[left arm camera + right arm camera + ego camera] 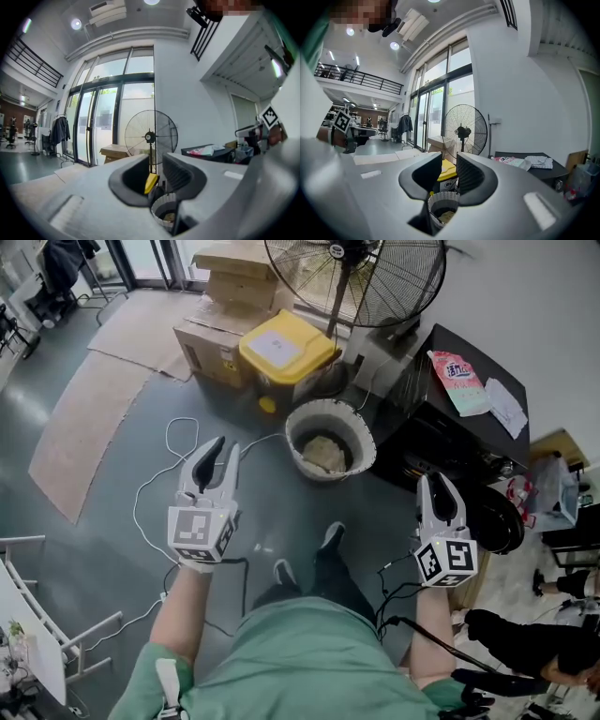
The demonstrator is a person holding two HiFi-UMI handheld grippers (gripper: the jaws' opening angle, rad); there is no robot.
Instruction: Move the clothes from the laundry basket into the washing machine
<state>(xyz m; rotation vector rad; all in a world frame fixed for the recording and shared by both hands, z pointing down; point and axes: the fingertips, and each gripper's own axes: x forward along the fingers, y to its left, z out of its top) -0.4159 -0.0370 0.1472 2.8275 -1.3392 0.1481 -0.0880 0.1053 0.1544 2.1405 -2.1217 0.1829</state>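
A round white laundry basket stands on the grey floor ahead of me, with beige cloth lying in it. It also shows low between the jaws as the basket and the basket. To its right is the black washing machine, with a pink packet and a white sheet on top. My left gripper hovers left of the basket, its jaws narrowly apart and empty. My right gripper hangs in front of the machine, also slightly apart with nothing between. In their own views the left gripper and right gripper point level at the basket.
Behind the basket are a box with a yellow lid, cardboard boxes and a tall standing fan. White cables loop on the floor at left. A white rack is at lower left; a person sits at lower right.
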